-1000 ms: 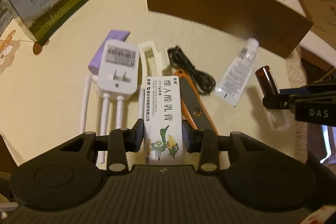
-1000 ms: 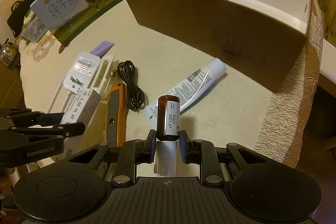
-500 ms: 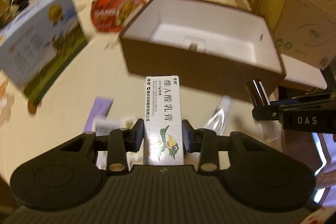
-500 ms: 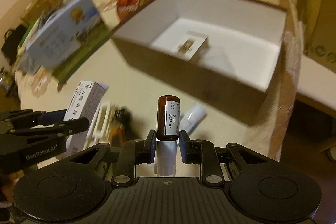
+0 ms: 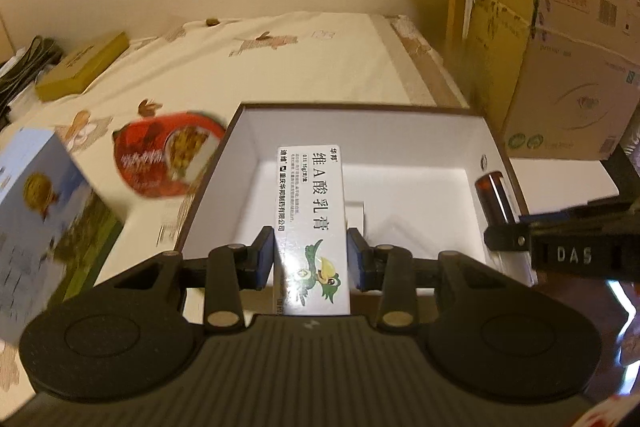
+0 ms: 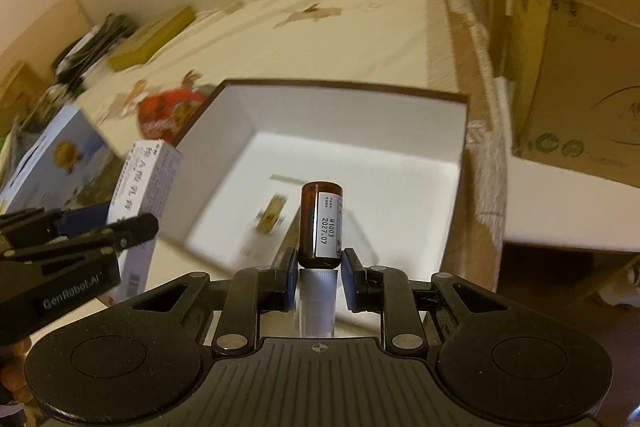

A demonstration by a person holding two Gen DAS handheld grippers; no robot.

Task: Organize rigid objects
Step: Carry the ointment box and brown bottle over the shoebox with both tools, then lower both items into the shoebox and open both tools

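My left gripper (image 5: 311,259) is shut on a long white ointment box (image 5: 310,211) with green bird artwork, held over the near wall of the open brown cardboard box (image 5: 408,151) with a white inside. My right gripper (image 6: 319,275) is shut on a small brown glass bottle (image 6: 320,223) by its white cap, above the same cardboard box (image 6: 352,131). A small item (image 6: 271,217) lies blurred on the box floor. From the right wrist view the ointment box (image 6: 146,183) and left gripper (image 6: 120,231) show at the left; the bottle (image 5: 493,195) and right gripper (image 5: 504,239) show at the left view's right edge.
A blue milk carton (image 5: 44,211) stands at the left and a red food packet (image 5: 168,155) lies beside the cardboard box. A yellow flat box (image 5: 82,67) lies far left. Large shipping cartons (image 5: 560,67) stand beyond the table's right edge.
Both grippers rose and moved forward with their loads, from over the items on the tablecloth to above the open cardboard box. The loose items have dropped out of view.
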